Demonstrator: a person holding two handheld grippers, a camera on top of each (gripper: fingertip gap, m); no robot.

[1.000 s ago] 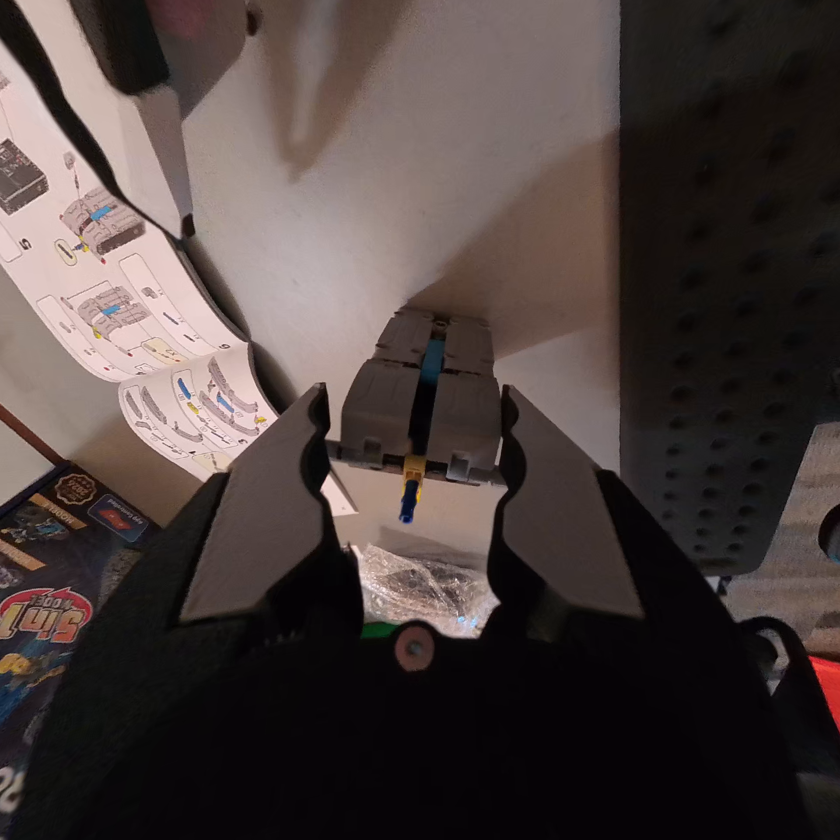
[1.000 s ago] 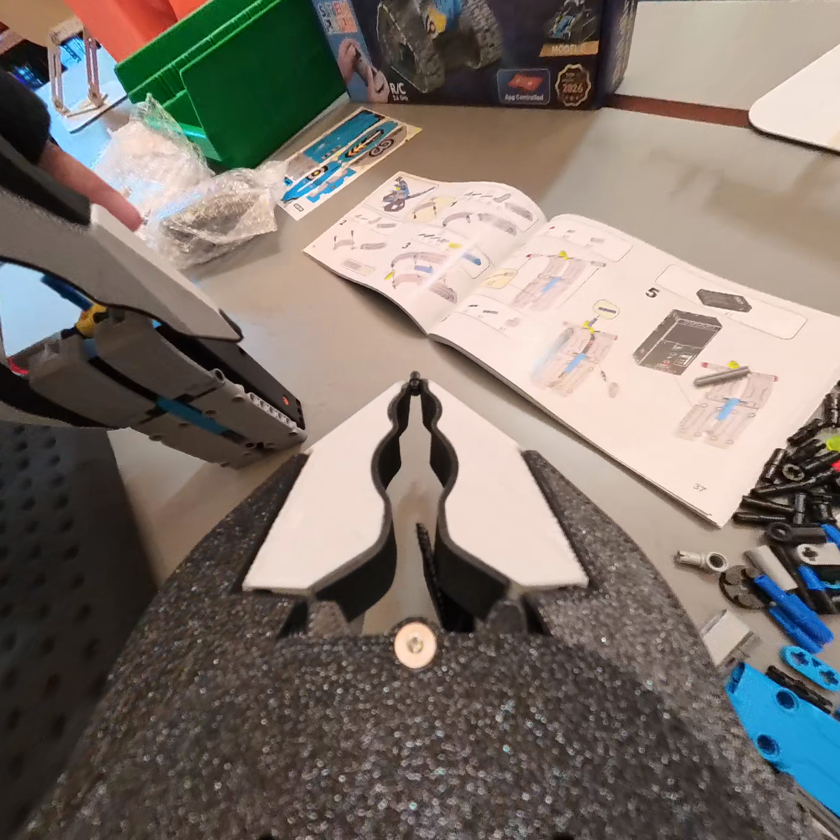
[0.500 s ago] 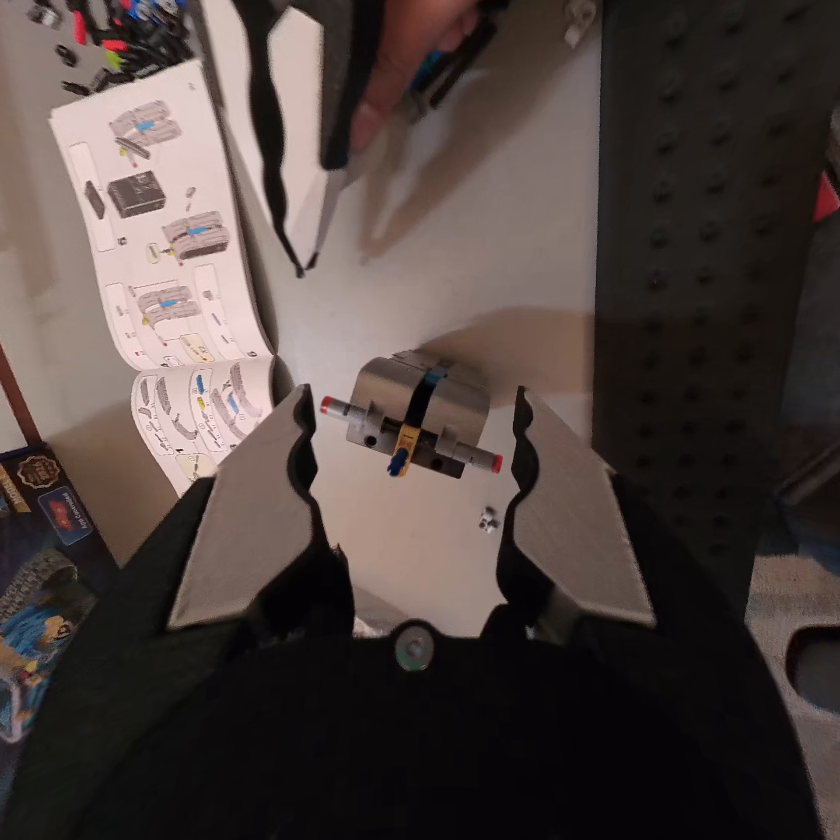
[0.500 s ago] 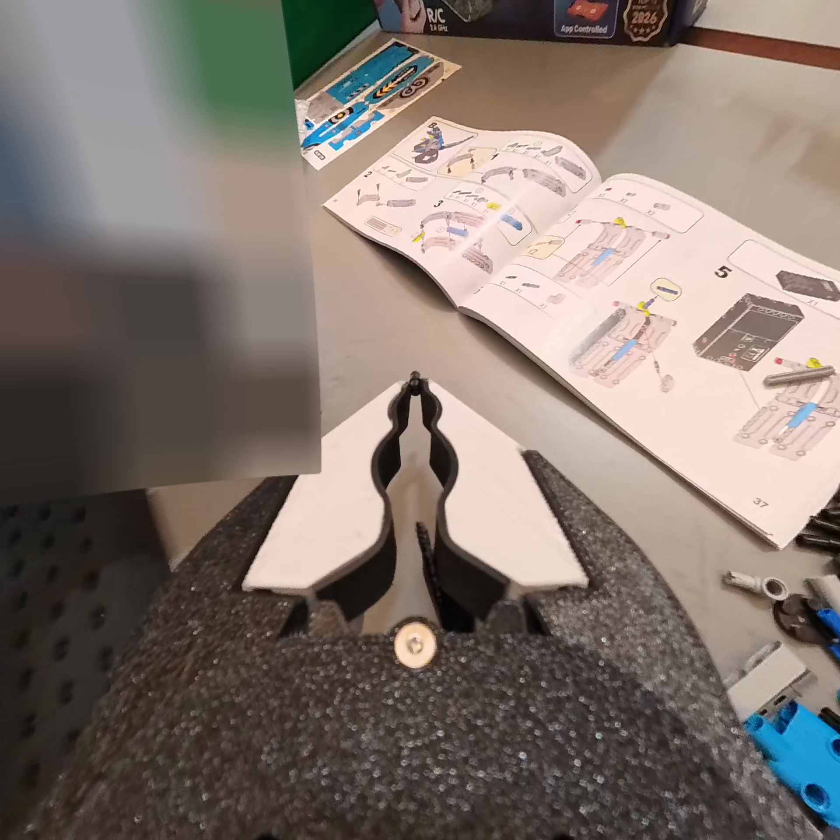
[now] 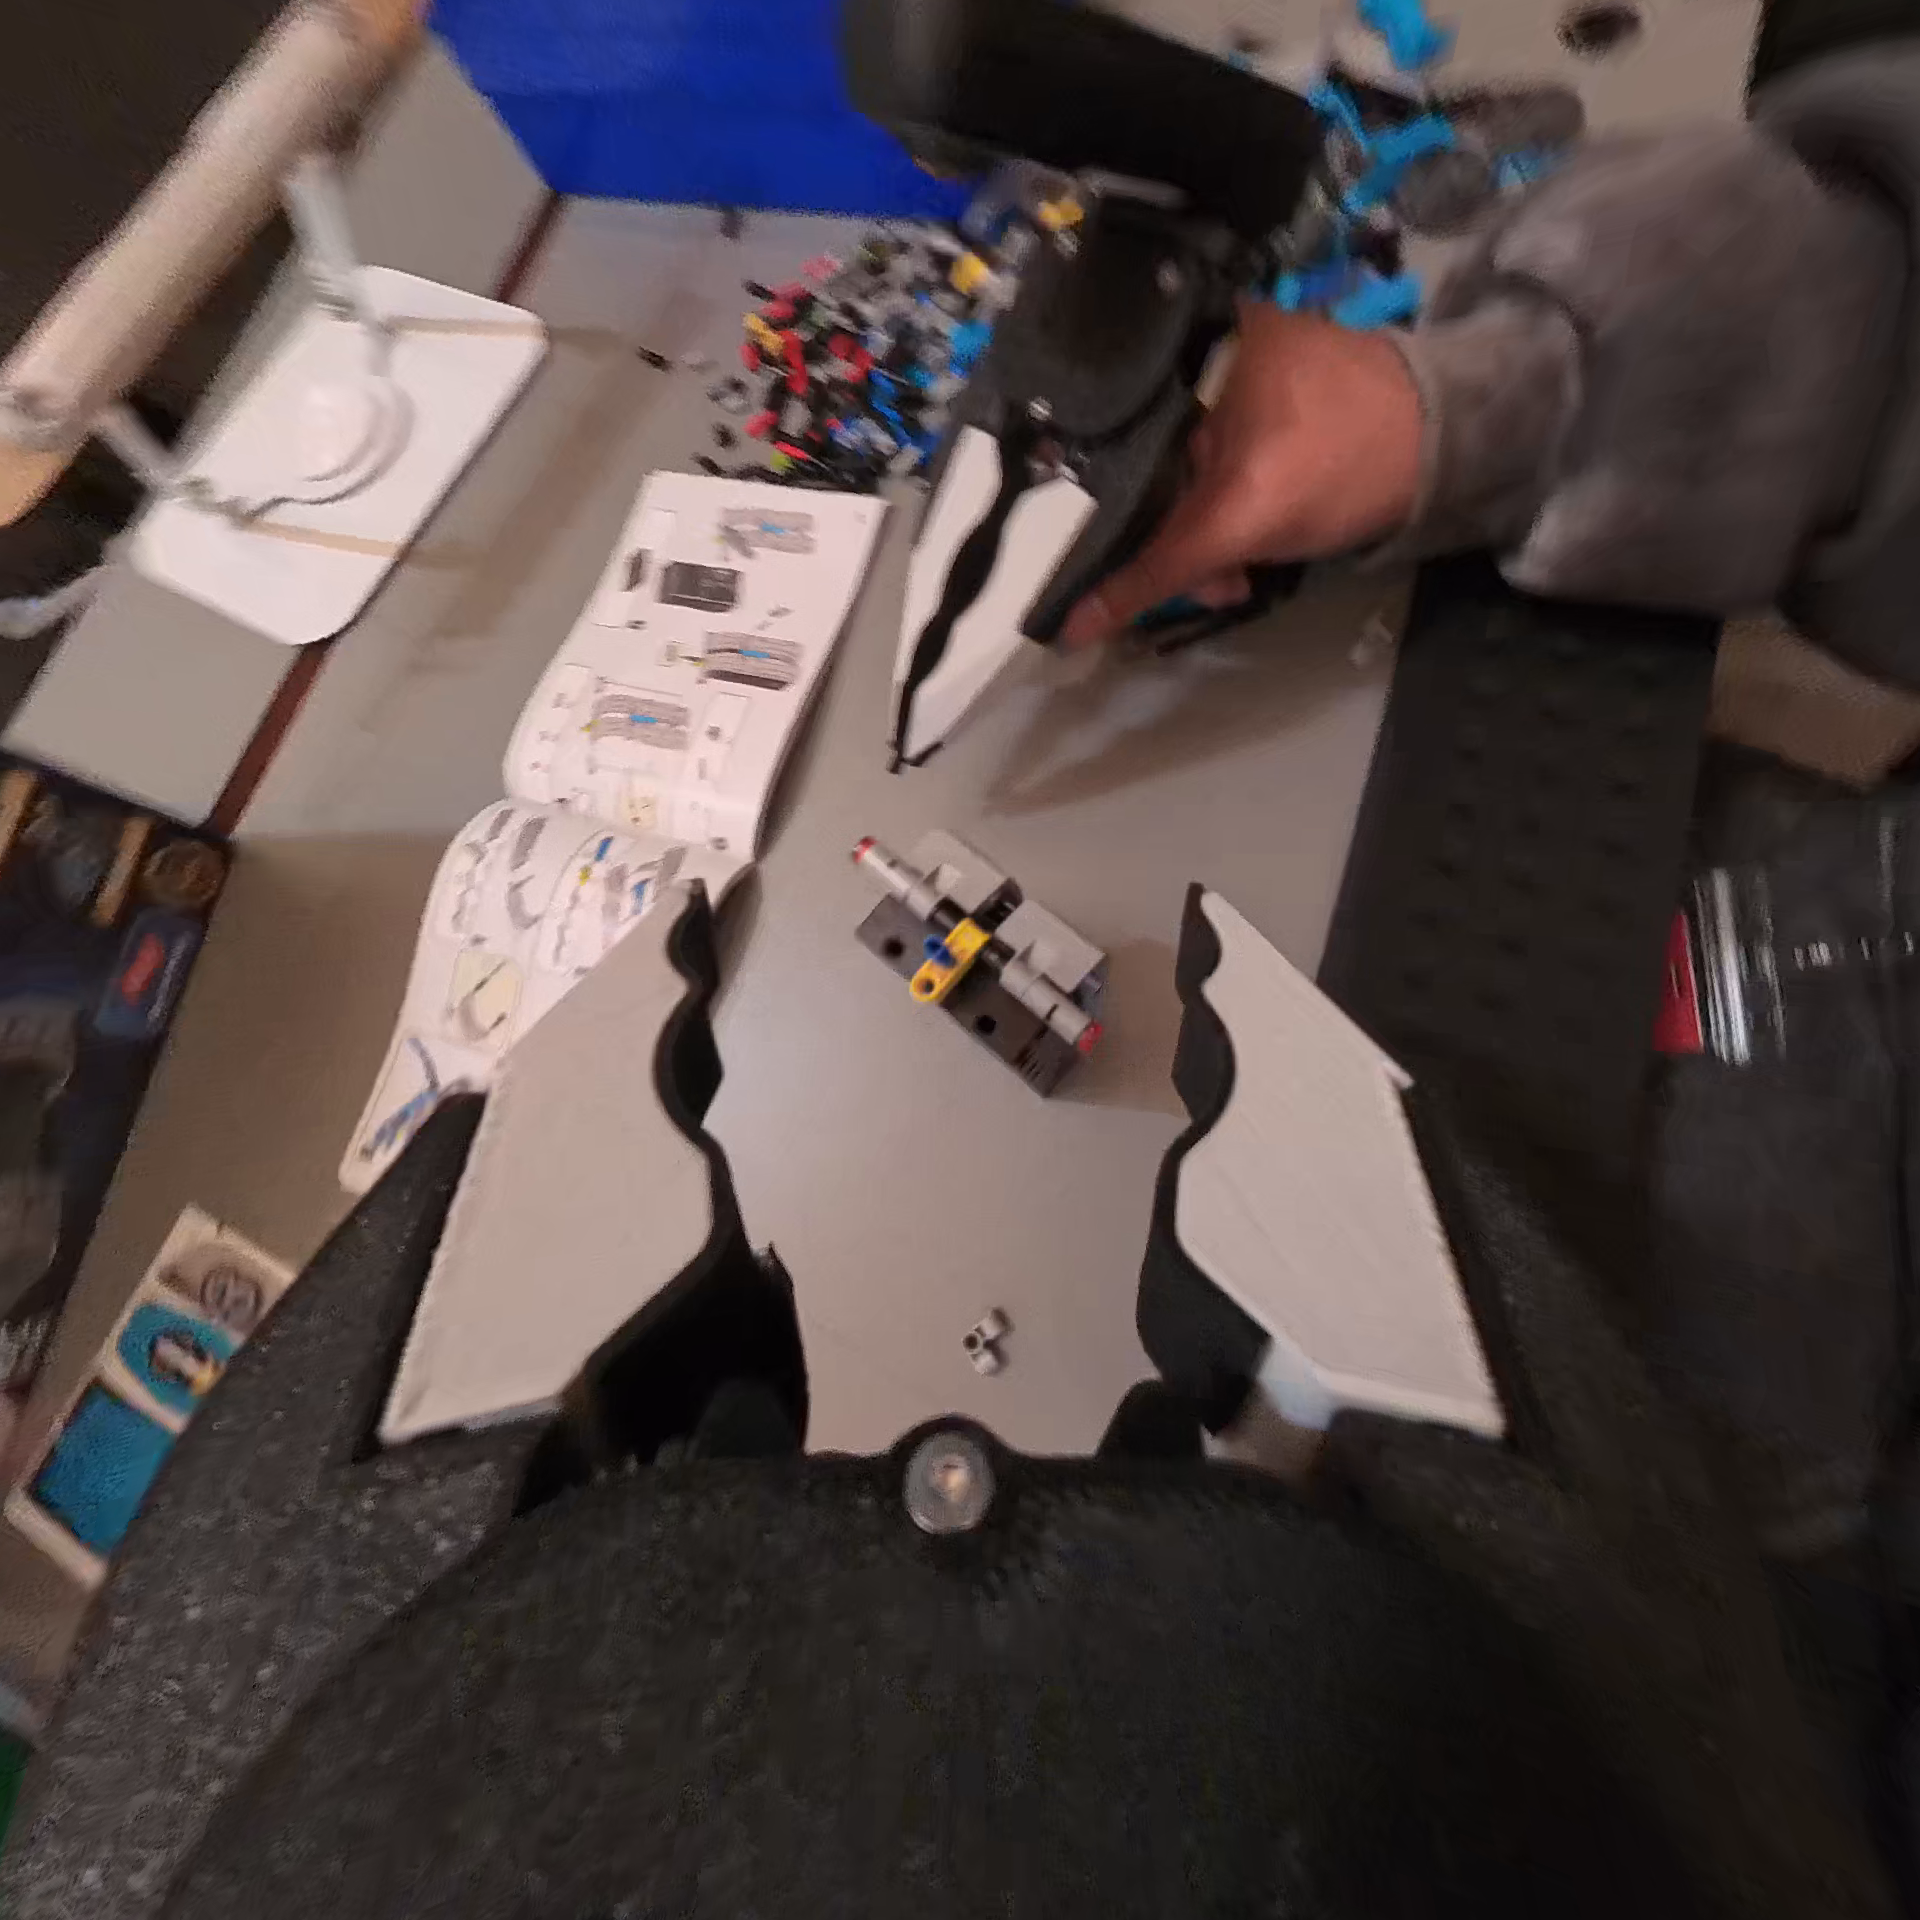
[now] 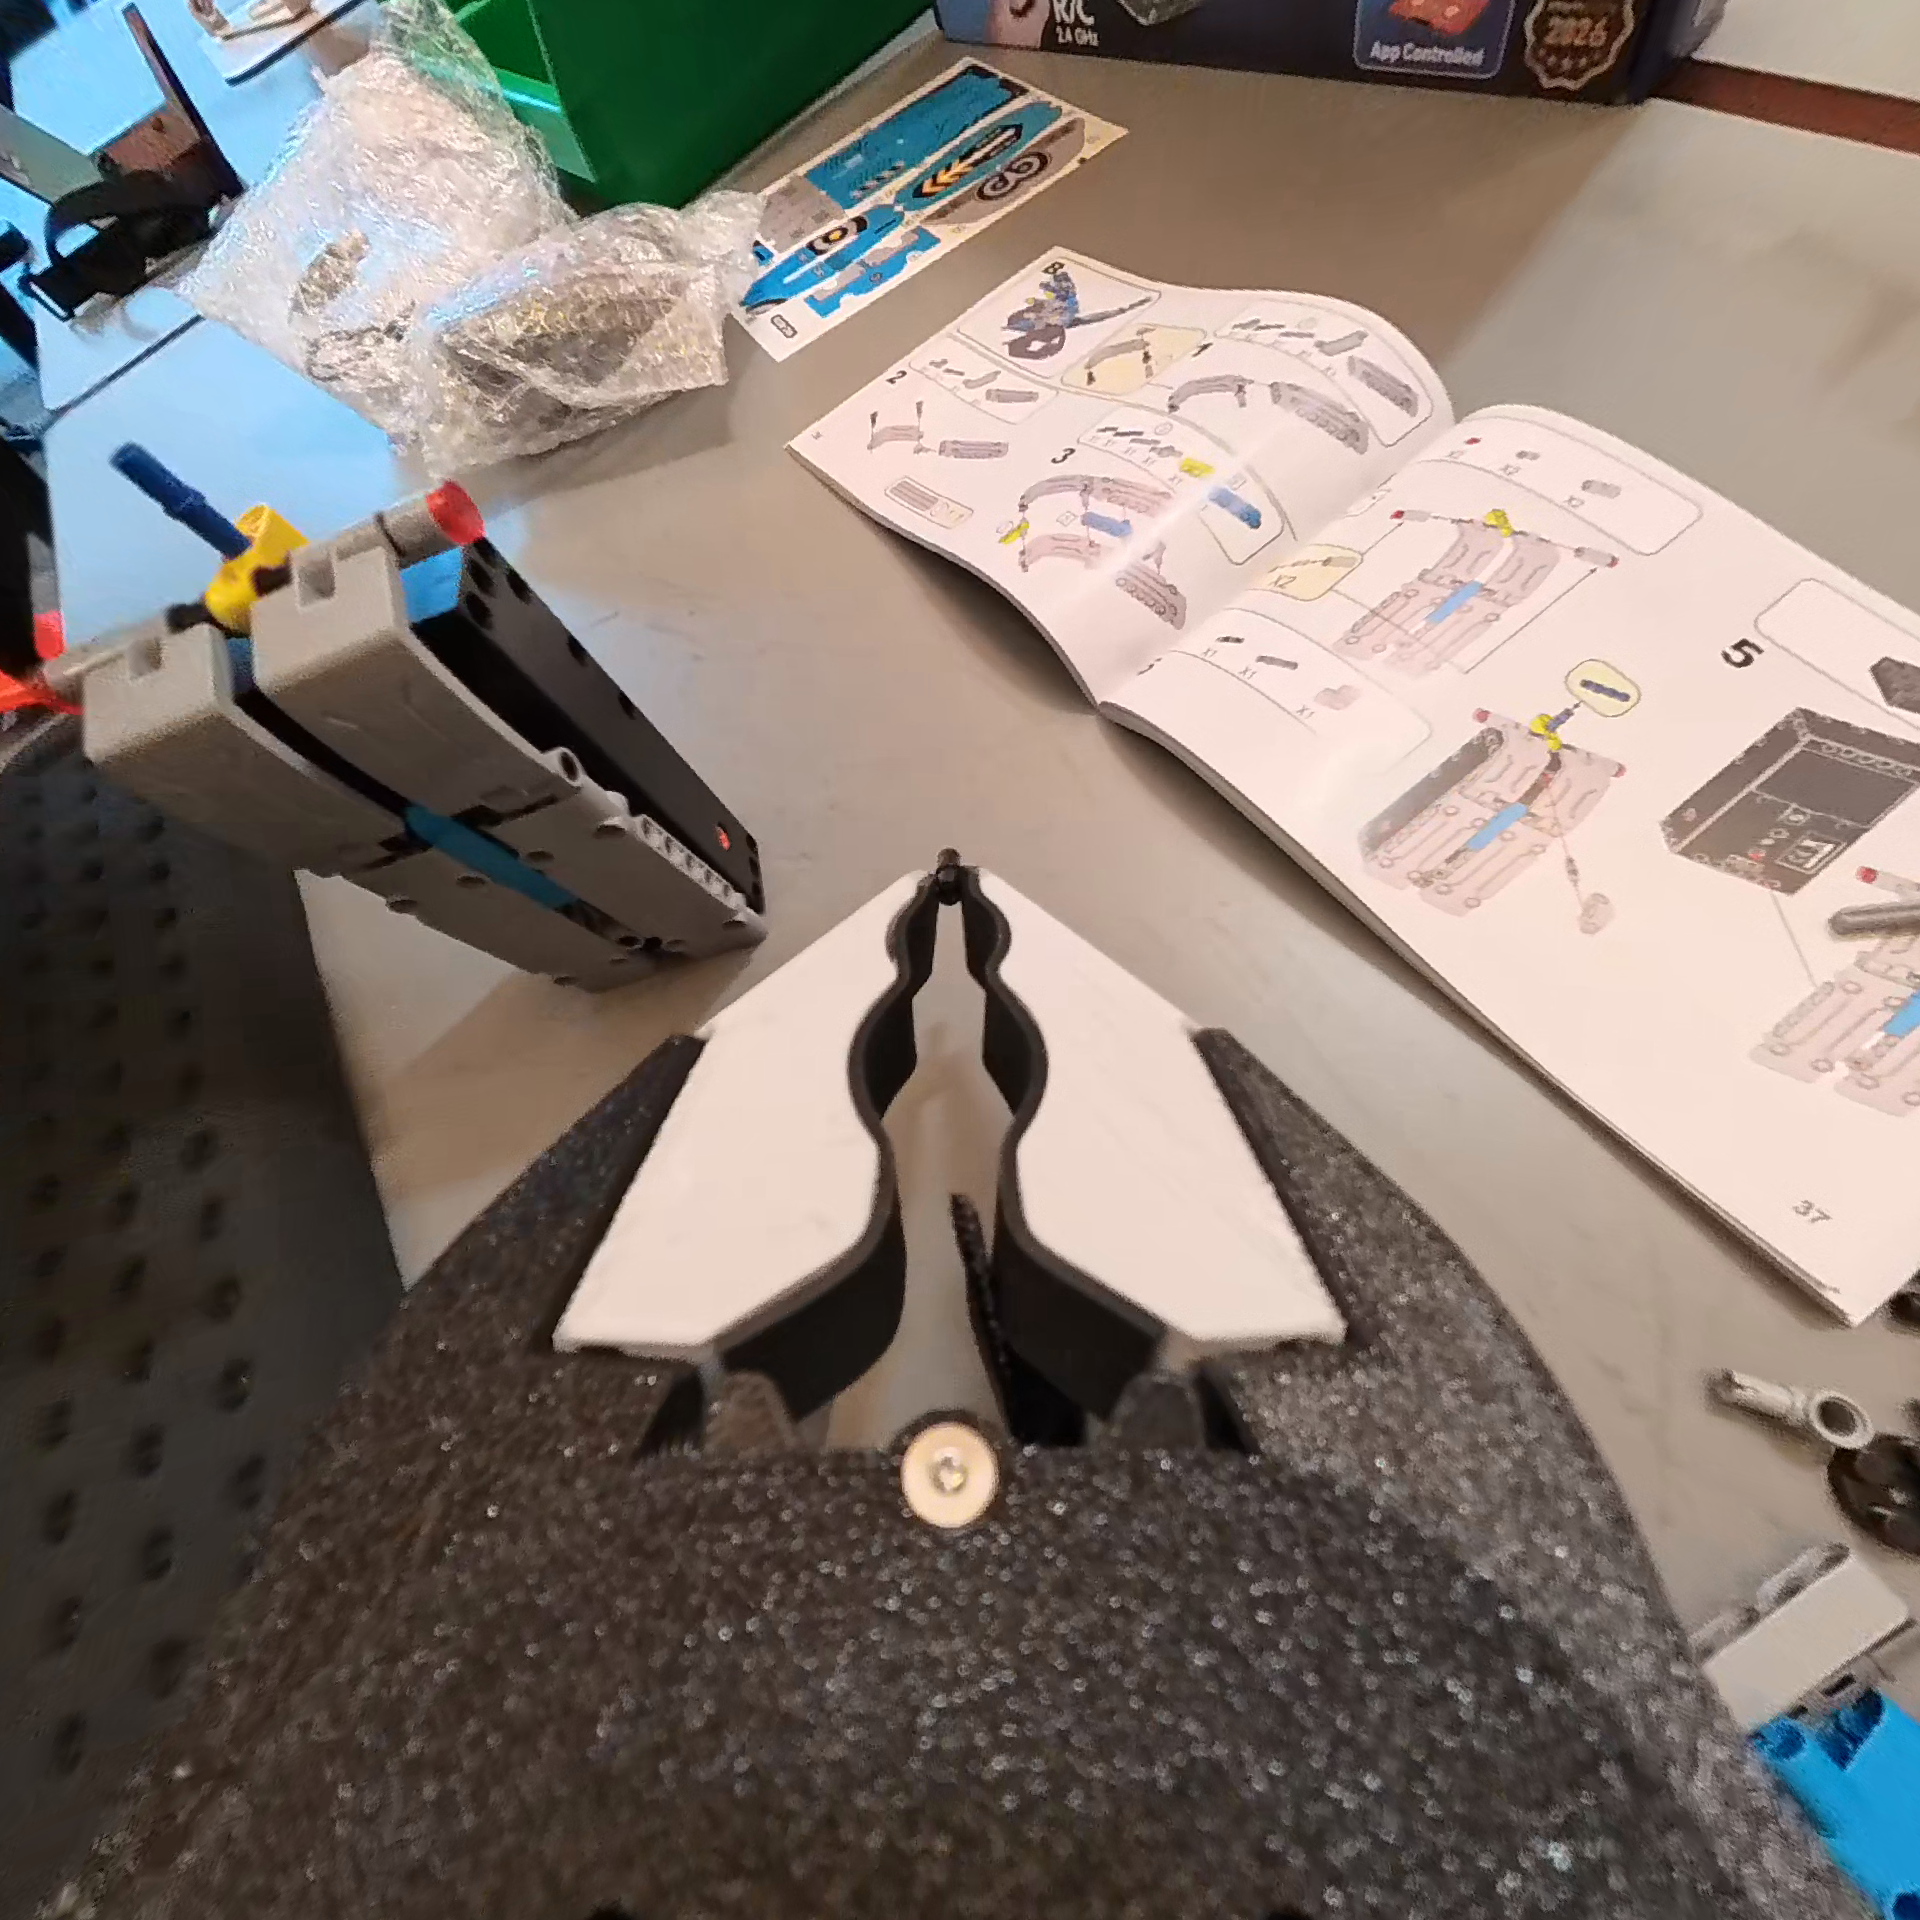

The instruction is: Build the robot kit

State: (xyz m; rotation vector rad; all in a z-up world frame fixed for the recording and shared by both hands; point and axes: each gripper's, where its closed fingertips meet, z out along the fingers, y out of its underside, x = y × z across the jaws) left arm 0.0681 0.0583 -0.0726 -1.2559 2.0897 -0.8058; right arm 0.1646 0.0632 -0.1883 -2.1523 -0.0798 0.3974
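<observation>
Left tongs (image 5: 945, 935) spread and empty above the grey-black brick assembly (image 5: 977, 961) standing free on the desk (image 5: 914, 1184) near its mat-side edge; right tongs (image 6: 948, 883) pinching a tiny black pin (image 6: 948, 860) just beside it.

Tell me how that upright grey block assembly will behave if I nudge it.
The grey block assembly looks tall on a narrow base, so it is probably apt to tip. It seems rigid, not floppy. The blue pin sticking out on top might snag or pop loose.

Left tongs (image 5: 940, 914) gape wide above the tabletop (image 5: 883, 1164); right tongs (image 6: 948, 868), gripped by a hand (image 5: 1278, 457), are pinched closed on a tiny dark piece (image 6: 948, 858).
</observation>
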